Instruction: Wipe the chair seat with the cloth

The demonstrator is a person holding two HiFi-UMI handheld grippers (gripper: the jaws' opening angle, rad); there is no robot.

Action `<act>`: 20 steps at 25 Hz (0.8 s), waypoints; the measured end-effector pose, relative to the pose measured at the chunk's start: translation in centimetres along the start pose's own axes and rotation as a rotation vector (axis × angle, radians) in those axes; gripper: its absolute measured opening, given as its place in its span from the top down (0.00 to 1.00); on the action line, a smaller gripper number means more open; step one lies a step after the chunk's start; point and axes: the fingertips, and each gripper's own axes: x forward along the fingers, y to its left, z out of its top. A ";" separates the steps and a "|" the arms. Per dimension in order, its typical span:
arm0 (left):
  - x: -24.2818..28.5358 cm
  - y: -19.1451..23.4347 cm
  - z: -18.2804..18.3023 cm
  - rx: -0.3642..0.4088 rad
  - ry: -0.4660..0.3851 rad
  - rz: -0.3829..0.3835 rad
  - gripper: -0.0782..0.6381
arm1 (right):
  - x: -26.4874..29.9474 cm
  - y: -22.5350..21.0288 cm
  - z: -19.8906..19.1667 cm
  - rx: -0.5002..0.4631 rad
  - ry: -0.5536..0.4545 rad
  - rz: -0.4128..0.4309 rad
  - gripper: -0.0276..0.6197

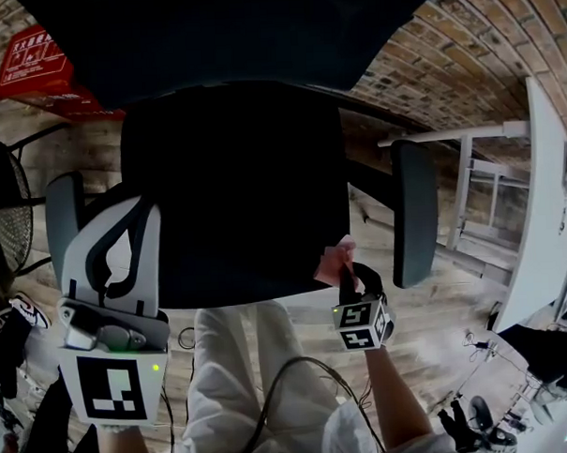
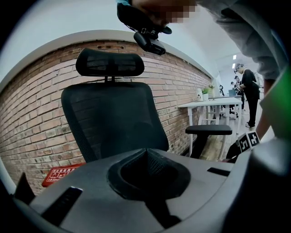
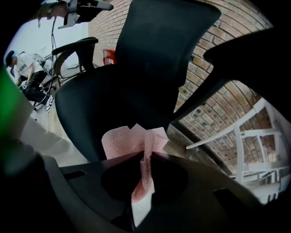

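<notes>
The black office chair's seat (image 1: 235,185) fills the middle of the head view, with grey-black armrests (image 1: 414,210) on both sides. At the seat's front right edge my right gripper (image 1: 346,276) is shut on a pink cloth (image 1: 332,263). In the right gripper view the pink cloth (image 3: 129,139) is pinched between the jaws, fanning out above them over the seat (image 3: 109,100). My left gripper (image 1: 136,213) hovers at the seat's front left corner by the left armrest (image 1: 65,212). Its jaws are shut with nothing between them (image 2: 146,154), facing the backrest (image 2: 113,118).
A white desk (image 1: 545,209) stands to the right on the wooden floor, and a red sign (image 1: 32,63) lies at the back left by the brick wall. A wire fan (image 1: 7,224) is at far left. My white trousers (image 1: 225,383) and a cable are below the seat.
</notes>
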 end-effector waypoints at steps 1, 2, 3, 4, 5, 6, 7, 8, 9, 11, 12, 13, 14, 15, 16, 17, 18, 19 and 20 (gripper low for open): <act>0.0 0.0 0.0 0.001 0.000 -0.001 0.87 | -0.1 -0.1 -0.4 0.004 0.006 -0.001 0.87; 0.0 0.0 0.0 0.002 0.001 -0.002 0.87 | -0.1 -0.1 -0.6 0.006 0.009 0.001 0.87; 0.0 0.1 0.0 0.004 0.002 -0.002 0.87 | -0.2 0.1 -0.7 0.008 0.010 0.004 0.87; -0.1 0.1 -0.1 0.004 0.002 -0.001 0.87 | -0.2 0.3 -0.7 0.010 0.010 0.009 0.87; -0.2 0.2 -0.1 0.002 0.001 0.001 0.87 | -0.2 0.6 -0.7 0.013 0.008 0.014 0.87; -0.3 0.3 -0.1 0.001 0.001 0.003 0.87 | -0.3 1.0 -0.6 0.016 0.005 0.020 0.87; -0.4 0.4 -0.2 0.000 0.001 0.005 0.87 | -0.3 1.5 -0.4 0.017 0.001 0.028 0.87; -0.5 0.4 -0.2 -0.001 0.001 0.007 0.87 | -0.4 2.1 -0.3 0.015 -0.003 0.040 0.87; -0.6 0.5 -0.3 -0.001 0.001 0.010 0.87 | -0.4 2.8 -0.2 0.009 -0.006 0.054 0.87; -0.9 0.7 -0.4 -0.005 0.000 0.016 0.87 | -0.4 4.5 0.3 -0.010 -0.016 0.087 0.87; -1.0 0.9 -0.5 -0.005 -0.002 0.018 0.87 | -0.4 5.4 0.6 -0.023 -0.022 0.105 0.87; -1.2 1.0 -0.5 -0.005 -0.004 0.021 0.87 | -0.4 6.4 0.9 -0.036 -0.028 0.123 0.87; -1.3 1.2 -0.5 -0.004 -0.005 0.023 0.87 | -0.4 7.3 1.3 -0.049 -0.034 0.140 0.87; -1.5 1.3 -0.5 -0.003 -0.006 0.026 0.87 | -0.3 8.3 1.6 -0.061 -0.041 0.158 0.87; -1.7 1.6 -0.6 -0.002 -0.006 0.030 0.87 | -0.3 9.3 2.0 -0.073 -0.049 0.177 0.87; -1.9 1.8 -0.7 -0.002 -0.005 0.036 0.87 | -0.2 10.3 2.5 -0.085 -0.056 0.197 0.87; -2.1 2.1 -0.8 -0.001 -0.004 0.041 0.87 | -0.1 11.4 3.0 -0.096 -0.065 0.217 0.87; -2.3 2.3 -0.9 -0.001 -0.004 0.046 0.87 | -0.1 12.6 3.5 -0.107 -0.074 0.236 0.87; -2.4 2.6 -1.1 0.000 -0.003 0.050 0.87 | -0.1 13.8 4.0 -0.117 -0.084 0.254 0.87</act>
